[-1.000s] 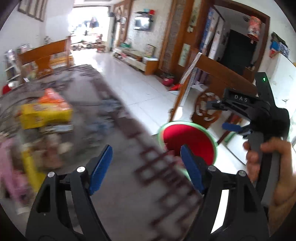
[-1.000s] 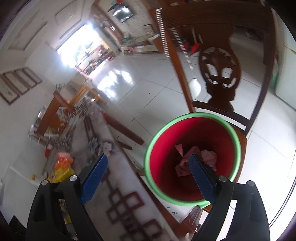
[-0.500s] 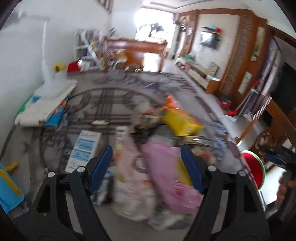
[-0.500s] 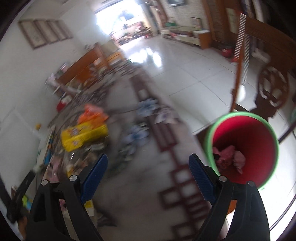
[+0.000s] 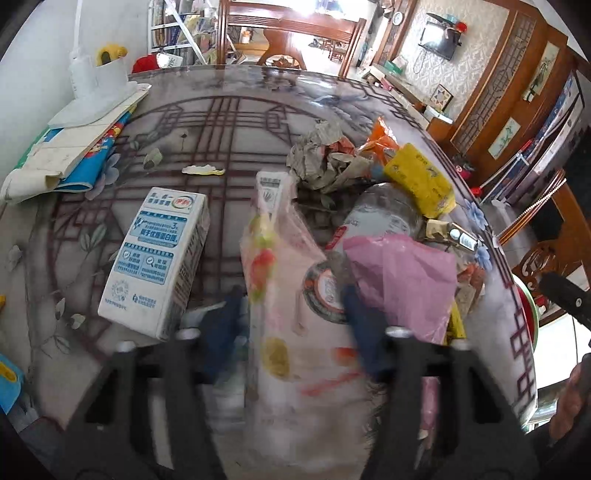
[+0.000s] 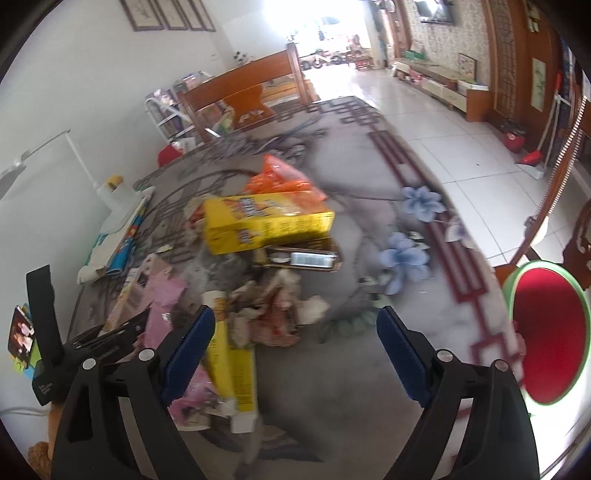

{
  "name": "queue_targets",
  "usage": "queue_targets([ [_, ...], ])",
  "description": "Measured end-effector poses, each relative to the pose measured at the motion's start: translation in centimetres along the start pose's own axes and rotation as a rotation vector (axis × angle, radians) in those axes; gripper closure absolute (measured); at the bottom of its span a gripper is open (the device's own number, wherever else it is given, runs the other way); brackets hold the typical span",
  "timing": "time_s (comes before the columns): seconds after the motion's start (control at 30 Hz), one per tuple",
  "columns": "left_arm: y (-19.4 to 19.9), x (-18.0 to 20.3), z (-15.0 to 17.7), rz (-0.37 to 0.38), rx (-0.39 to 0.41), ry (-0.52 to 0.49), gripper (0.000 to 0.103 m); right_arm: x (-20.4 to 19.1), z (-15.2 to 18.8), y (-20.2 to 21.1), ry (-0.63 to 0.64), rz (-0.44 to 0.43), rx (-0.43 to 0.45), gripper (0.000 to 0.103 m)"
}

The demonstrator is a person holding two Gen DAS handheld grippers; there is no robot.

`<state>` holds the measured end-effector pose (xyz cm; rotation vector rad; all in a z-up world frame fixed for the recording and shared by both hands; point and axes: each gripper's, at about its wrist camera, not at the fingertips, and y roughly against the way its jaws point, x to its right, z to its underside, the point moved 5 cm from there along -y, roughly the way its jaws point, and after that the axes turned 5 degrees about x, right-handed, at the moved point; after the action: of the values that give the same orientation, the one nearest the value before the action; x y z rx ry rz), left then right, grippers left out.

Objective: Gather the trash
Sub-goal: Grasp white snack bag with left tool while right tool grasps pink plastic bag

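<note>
- Both hands have swung away from the red bin [image 6: 546, 334], now at the right edge, back to the trash heap [image 6: 258, 295] mid-frame.
- Left gripper [image 5: 291, 321] has just been closing around a clear printed wrapper [image 5: 273, 295]; whether it grips yet, I cannot tell.
- Right gripper [image 6: 295, 343] gapes wide, empty, so the next pick looks underway.

**A family home, dining table in the living room**

I am at a patterned dining table [image 6: 369, 236] in a lived-in house. Carved wooden chairs [image 5: 291, 33] stand at its far edge, a wall television [image 5: 441, 40] hangs over a low cabinet [image 6: 443, 86], framed pictures [image 6: 166, 14] line the white wall, and pale floor tiles [image 6: 461, 147] run toward a bright doorway [image 6: 325, 22].
</note>
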<state>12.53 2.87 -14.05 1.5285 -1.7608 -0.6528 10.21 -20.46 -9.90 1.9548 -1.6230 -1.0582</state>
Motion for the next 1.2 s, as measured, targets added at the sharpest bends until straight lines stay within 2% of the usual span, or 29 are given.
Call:
queue_targets([
  [0.07,0.4,-0.2,0.3,0.017,0.003,0.025,0.060,-1.2,0.1,-0.2,0.019,-0.014,0.004,0.017],
  [0.23,2.8,-0.5,1.4,0.065,0.024,0.085,0.061,-4.2,0.3,-0.2,0.087,-0.068,0.033,0.017],
  [0.33,3.9,-1.1,2.2,0.047,0.033,0.097,0.061,-6.4,0.9,-0.5,0.150,-0.126,0.038,0.018],
  [0.37,3.8,-1.6,2.7,0.029,0.021,0.113,0.061,-7.3,1.3,-0.8,0.177,-0.149,0.025,0.020],
  [0.43,3.1,-2.6,2.9,0.025,-0.008,0.153,0.061,-9.1,2.3,-1.8,0.229,-0.187,-0.021,0.036],
  [0.5,2.8,-3.2,3.0,0.032,-0.016,0.181,0.060,-10.2,3.4,-2.8,0.264,-0.207,-0.071,0.045],
  [0.57,2.9,-3.3,3.0,0.027,-0.014,0.182,0.058,-11.0,4.4,-4.0,0.292,-0.215,-0.125,0.048],
  [0.67,2.8,-3.5,3.1,0.018,-0.017,0.176,0.057,-11.5,5.5,-5.4,0.313,-0.203,-0.180,0.048],
  [0.77,2.7,-3.6,3.0,0.021,-0.020,0.191,0.056,-11.1,6.3,-6.3,0.317,-0.167,-0.227,0.053],
  [0.83,2.8,-3.6,3.0,0.015,-0.018,0.190,0.054,-10.9,6.3,-6.4,0.302,-0.175,-0.229,0.056],
  [0.97,3.0,-3.6,2.8,0.004,0.002,0.187,0.037,-10.4,6.3,-5.9,0.290,-0.204,-0.236,0.067],
  [1.03,3.0,-3.4,2.7,-0.007,0.008,0.172,0.036,-10.2,6.3,-5.2,0.290,-0.225,-0.242,0.074],
  [1.2,2.5,-3.4,2.6,-0.023,0.004,0.165,0.036,-9.9,6.3,-3.4,0.309,-0.253,-0.219,0.076],
])
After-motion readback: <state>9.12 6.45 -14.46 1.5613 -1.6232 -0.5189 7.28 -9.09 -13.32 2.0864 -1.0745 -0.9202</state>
